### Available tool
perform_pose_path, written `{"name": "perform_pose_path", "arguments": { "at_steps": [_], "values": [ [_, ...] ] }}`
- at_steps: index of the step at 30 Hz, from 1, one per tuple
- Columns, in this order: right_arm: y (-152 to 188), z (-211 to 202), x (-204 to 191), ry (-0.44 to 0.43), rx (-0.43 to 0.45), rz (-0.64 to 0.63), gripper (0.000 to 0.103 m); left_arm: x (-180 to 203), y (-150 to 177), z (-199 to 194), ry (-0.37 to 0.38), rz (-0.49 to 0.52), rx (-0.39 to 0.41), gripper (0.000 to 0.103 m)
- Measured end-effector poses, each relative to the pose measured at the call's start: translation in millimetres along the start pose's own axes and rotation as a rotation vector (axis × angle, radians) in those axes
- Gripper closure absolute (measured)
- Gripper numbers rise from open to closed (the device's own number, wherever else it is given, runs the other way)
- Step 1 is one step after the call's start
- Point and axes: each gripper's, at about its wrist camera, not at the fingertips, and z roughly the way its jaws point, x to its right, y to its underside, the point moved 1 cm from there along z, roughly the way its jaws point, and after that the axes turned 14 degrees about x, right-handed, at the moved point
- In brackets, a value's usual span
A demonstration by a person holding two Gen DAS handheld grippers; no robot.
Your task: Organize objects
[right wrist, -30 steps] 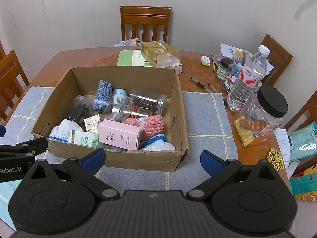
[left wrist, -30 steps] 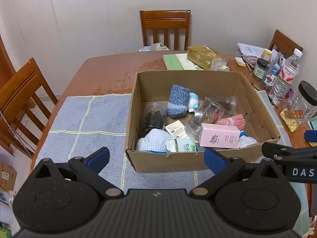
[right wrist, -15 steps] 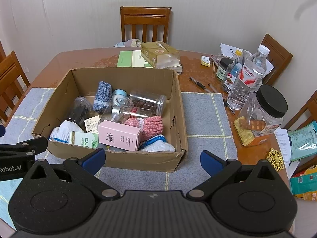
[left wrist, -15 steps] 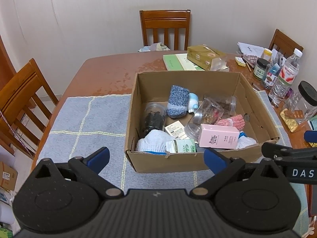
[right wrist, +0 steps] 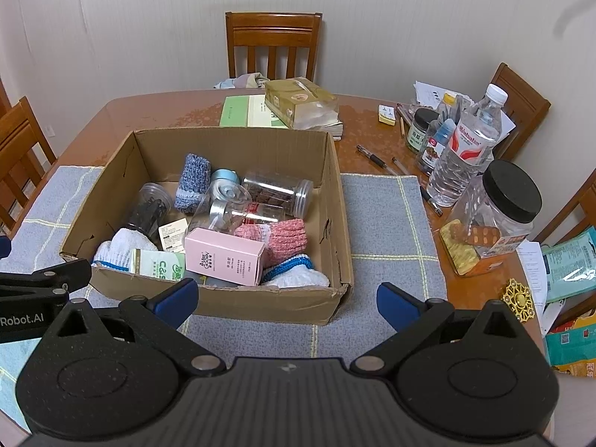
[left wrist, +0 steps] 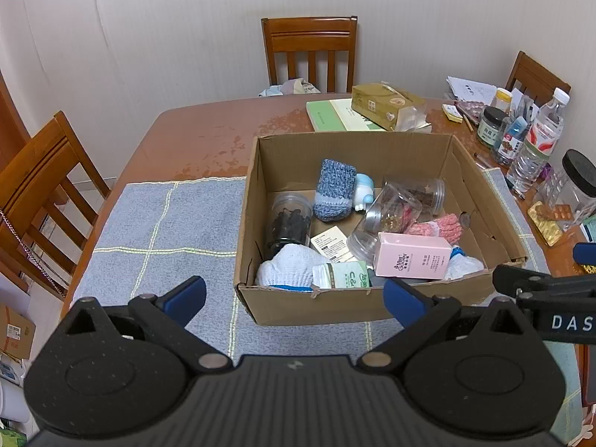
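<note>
Fingers: left gripper and right gripper both spread wide and empty, level, hovering short of the box near wall, which sits on the grey mat. Contents, near to far: pink carton, light, stiff, likely best pinched across its narrow faces; clear jars, smooth, probably slippery, lying down; blue sock, soft, graspable anywhere.

Brown cardboard box; pink carton; grey mat w/ pale grid; blue-grey knit sock.
</note>
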Motion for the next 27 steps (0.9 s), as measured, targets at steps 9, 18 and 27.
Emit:
{"name": "perform_pose_path", "arguments": {
  "at_steps": [9, 18, 27],
  "values": [
    [-1.8, 1.4, -0.1, -0.003, -0.004, 0.012, 0.000, -1.1, -0.8, 0.8, 0.001, -0.001, 0.001, 0.002],
    [-1.9, 1.5, -1.1, 0.001, -0.010, 0.019, 0.000, -1.7, -2.5, 1.2, -0.001, 0.003, 0.001, 0.002],
    [-1.3, 1.1, -1.5, 0.000, -0.013, 0.018, 0.000, -1.4, -3.0, 1.2, -0.001, 0.006, 0.003, 0.002]
  ]
}}
